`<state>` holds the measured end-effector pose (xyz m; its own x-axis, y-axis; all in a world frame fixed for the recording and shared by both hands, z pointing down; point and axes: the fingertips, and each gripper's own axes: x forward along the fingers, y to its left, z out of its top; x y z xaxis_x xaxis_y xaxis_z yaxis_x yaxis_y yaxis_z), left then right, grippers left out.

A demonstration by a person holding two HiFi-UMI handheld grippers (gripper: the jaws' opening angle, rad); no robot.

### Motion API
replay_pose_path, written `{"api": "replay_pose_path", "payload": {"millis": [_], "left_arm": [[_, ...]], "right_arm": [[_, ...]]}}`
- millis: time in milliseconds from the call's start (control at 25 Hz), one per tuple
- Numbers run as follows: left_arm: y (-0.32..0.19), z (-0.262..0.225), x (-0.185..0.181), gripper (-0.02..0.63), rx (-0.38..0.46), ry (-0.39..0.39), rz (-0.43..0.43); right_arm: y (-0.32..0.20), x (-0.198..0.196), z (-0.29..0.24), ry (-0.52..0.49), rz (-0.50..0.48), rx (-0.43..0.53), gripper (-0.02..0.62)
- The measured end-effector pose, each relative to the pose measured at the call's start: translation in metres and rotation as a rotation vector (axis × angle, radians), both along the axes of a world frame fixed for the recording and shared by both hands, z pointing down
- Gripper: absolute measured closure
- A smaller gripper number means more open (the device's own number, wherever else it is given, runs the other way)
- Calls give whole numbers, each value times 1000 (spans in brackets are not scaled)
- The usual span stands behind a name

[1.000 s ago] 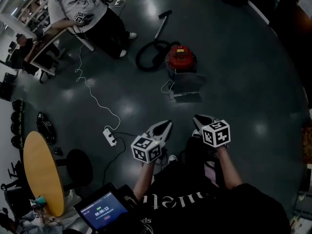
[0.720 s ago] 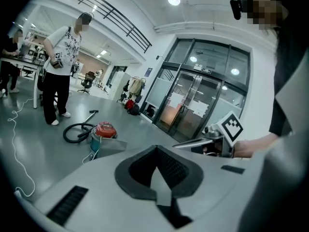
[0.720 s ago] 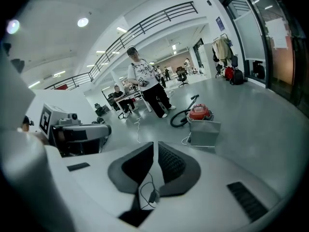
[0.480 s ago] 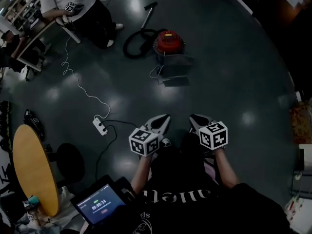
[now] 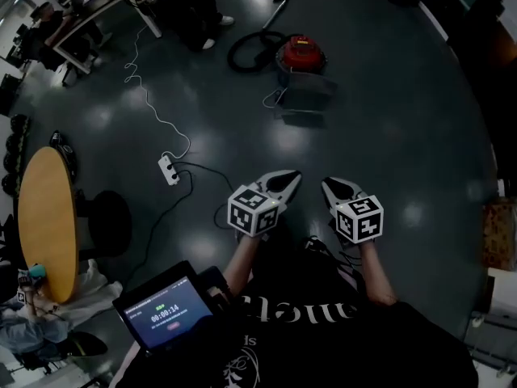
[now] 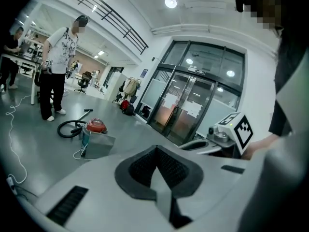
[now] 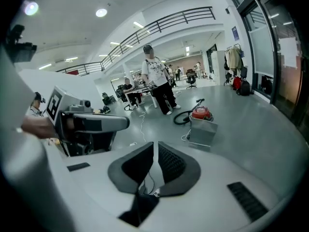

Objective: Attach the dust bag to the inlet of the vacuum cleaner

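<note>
Both of your grippers are empty and well apart from the work. Your left gripper has its jaws pressed together on nothing. Your right gripper shows only a thin slit between its jaws, with nothing in it. The 2 point side by side toward the red vacuum cleaner on the dark floor. The grey dust bag stands just in front of it on your side, and a black hose is coiled at its left.
</note>
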<state>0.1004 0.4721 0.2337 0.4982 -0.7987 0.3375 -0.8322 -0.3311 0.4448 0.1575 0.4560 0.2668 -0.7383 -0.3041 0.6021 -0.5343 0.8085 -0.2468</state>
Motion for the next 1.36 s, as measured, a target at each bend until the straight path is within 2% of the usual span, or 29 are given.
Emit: {"api": "replay_pose_path", "payload": {"millis": [280,600,800,1360], "left_arm": [[43,14,79,601,-17,-1,-41],[62,24,130,601,-19,-22,-62],[67,19,141,601,-7,-33,-51],[69,21,140,601,-14,-45,-67]], "right_arm": [[43,62,9,-20,-70,-9,551],[60,113,10,-45,-100,9,551],[68,120,5,-64,-103,21,551],[67,124,9,-70,-109,21,551]]}}
